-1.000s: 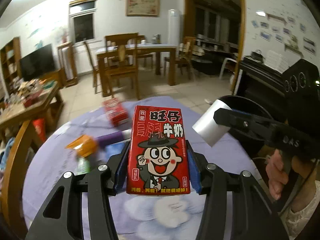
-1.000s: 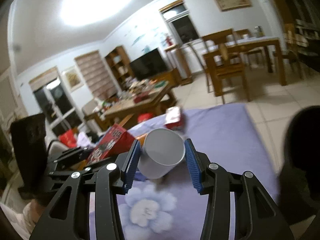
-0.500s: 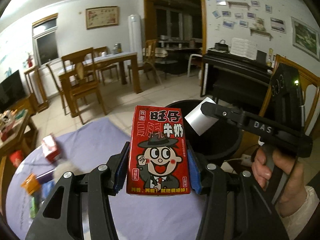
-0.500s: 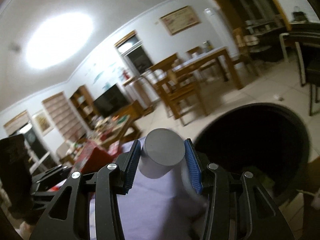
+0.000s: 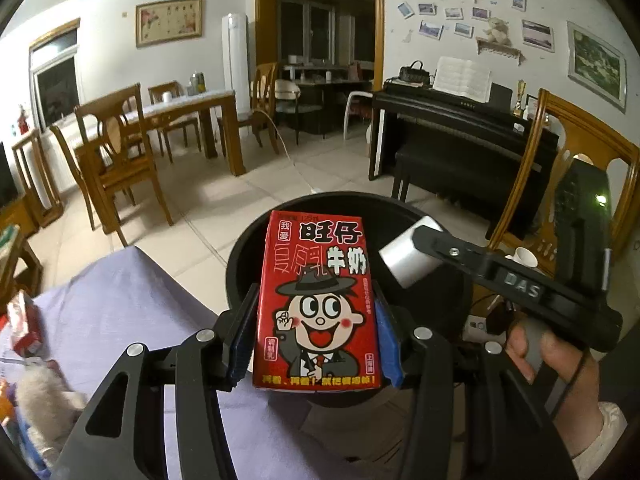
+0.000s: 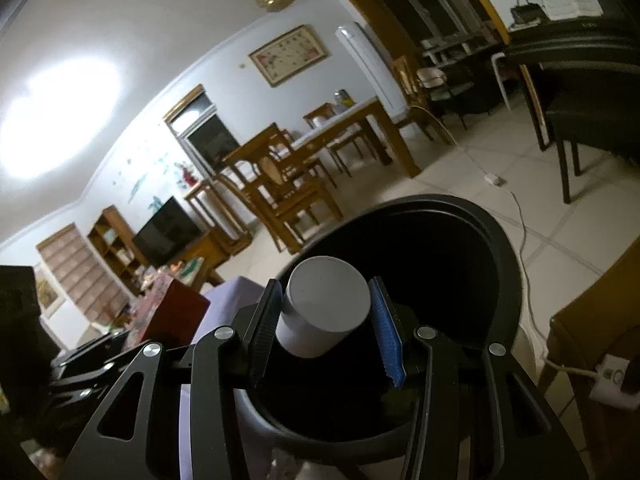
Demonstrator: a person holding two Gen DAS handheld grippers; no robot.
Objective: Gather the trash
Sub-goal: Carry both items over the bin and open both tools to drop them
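Note:
My left gripper (image 5: 316,340) is shut on a red milk carton (image 5: 316,300) with a cartoon face, held upright over the near rim of a round black trash bin (image 5: 400,210). To its right, the right gripper (image 5: 416,256), in a person's hand (image 5: 560,364), holds a grey paper cup (image 5: 404,262) above the bin's opening. In the right wrist view the right gripper (image 6: 326,320) is shut on that cup (image 6: 320,308), bottom facing the camera, over the dark bin (image 6: 480,248). The carton (image 6: 168,312) shows at the left there.
A table with a purple cloth (image 5: 120,320) lies left of the bin, with another red carton (image 5: 24,328) and litter at its far left. Wooden chairs and a dining table (image 5: 180,120) stand beyond; a black piano (image 5: 460,136) and a wooden chair (image 5: 560,152) are at the right.
Both grippers have swung from over the purple table to the black bin, carrying the carton and the cup. The bin has grown large in both views; the table litter has slid off to the left.

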